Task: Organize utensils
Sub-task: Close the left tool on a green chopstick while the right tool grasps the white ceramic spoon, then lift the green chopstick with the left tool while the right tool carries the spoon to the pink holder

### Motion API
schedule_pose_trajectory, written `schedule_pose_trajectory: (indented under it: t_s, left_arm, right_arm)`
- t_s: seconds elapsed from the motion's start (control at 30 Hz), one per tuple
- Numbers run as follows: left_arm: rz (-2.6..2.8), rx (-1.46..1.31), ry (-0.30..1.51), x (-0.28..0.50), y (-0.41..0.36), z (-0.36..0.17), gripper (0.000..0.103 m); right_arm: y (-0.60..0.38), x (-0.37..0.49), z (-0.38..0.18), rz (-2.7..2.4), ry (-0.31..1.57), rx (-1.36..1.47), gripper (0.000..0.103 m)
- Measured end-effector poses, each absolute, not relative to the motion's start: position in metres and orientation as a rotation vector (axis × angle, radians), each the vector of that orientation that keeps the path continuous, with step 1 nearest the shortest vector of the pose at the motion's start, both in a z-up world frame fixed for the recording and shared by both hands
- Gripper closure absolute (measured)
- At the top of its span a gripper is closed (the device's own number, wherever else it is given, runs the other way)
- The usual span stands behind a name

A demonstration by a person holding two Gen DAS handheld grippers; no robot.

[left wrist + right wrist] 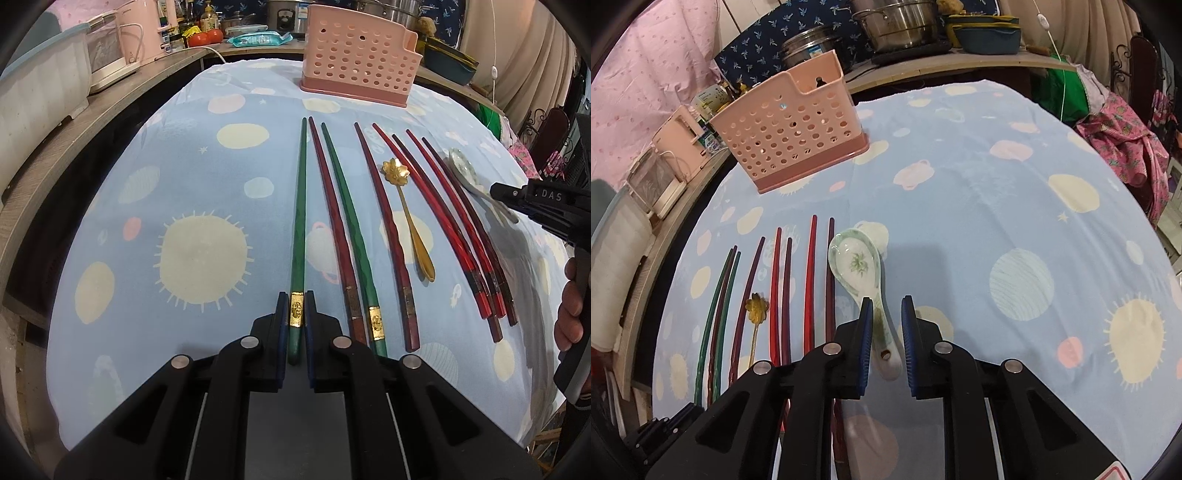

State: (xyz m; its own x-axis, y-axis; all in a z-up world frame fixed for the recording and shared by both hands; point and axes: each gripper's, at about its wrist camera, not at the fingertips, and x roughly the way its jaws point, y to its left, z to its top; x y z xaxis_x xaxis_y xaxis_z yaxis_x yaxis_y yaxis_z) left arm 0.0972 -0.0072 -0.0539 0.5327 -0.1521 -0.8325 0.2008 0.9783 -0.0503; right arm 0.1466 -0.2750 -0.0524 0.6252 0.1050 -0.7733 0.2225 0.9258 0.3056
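Observation:
Several chopsticks lie side by side on the blue tablecloth (147, 221). My left gripper (296, 310) has its jaws close around the gold-banded end of the leftmost green chopstick (300, 221), which still lies on the cloth. A second green chopstick (351, 236), red ones (443, 221) and a gold flower spoon (406, 214) lie to its right. My right gripper (885, 317) is open, its jaws on either side of the handle of the white ceramic spoon (857, 266). The pink perforated utensil holder (358, 62) stands at the far side of the table; it also shows in the right wrist view (790, 125).
A wooden shelf (74, 122) runs along the left and back with a pink appliance (136, 33), tomatoes, pots (901, 22) and bowls. Clothes hang at the right (1126, 140). Open cloth lies left of the chopsticks and right of the ceramic spoon.

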Motion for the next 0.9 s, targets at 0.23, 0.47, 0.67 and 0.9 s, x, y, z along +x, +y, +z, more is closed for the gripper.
schedule_pose_trajectory:
  t_s: [0.23,0.47,0.67,0.9]
  left_arm:
    - [-0.211,0.053,0.986,0.098,-0.007,-0.054,0.095]
    - [-0.212,0.046,0.982,0.098,-0.007,-0.054,0.095]
    - [-0.227,0.029,0.978,0.098,-0.004,-0.053,0.095]
    - [-0.24,-0.017,0.971,0.091,0.007,-0.046,0.096]
  right_arm:
    - [-0.271,0.144,-0.064,-0.041,0.916,0.423,0.092]
    - [-0.26,0.137,-0.069,-0.039,0.909,0.391,0.093]
    - [-0.256,0.125,-0.068,-0.056,0.896,0.367,0.095]
    - [-0.263,0.101,-0.054,-0.086,0.858,0.383,0.096]
